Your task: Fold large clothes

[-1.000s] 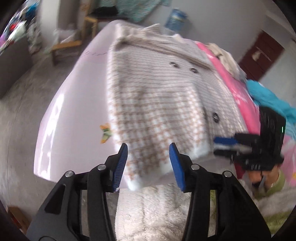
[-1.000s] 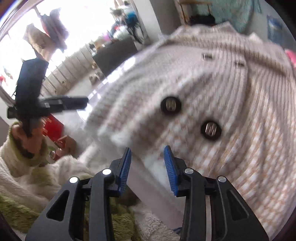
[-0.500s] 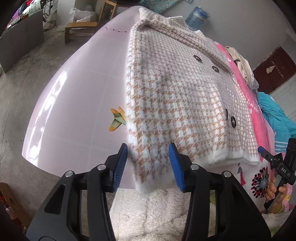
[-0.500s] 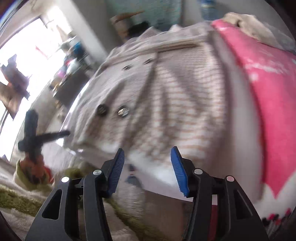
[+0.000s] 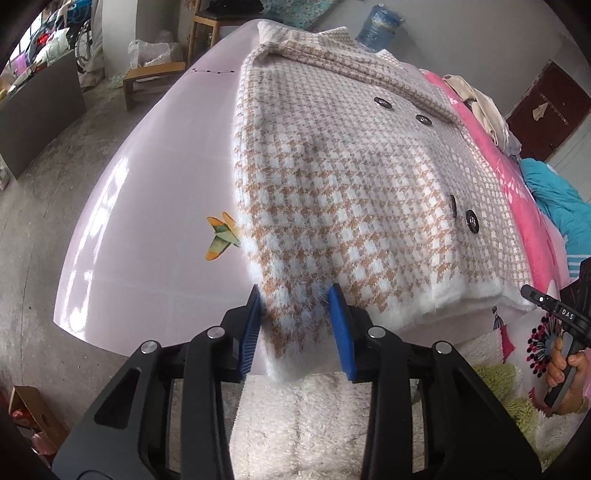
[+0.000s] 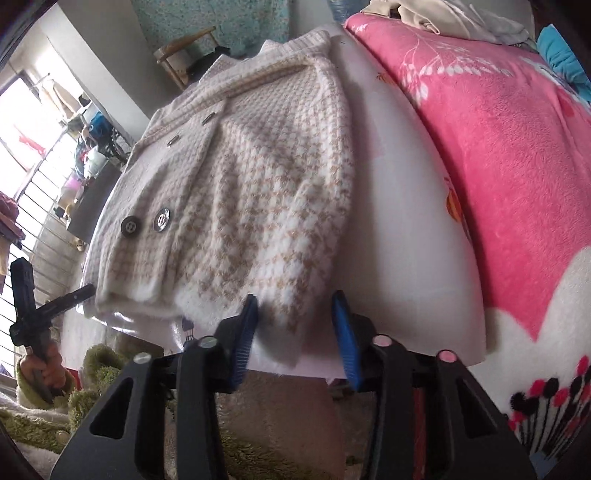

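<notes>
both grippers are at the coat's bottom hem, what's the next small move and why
Probably close both fully on the hem, then lift it toward the collar. The coat lies flat on the table, its near corners between the left gripper and the right gripper, whose fingers have just been closing.

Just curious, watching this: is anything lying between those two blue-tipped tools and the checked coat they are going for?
Nothing visible. The left tool and right tool each have the houndstooth coat's hem between their fingers.

Pink blanket (image 6: 498,155), blue jug (image 5: 380,22), wooden stool (image 5: 155,79)
</notes>
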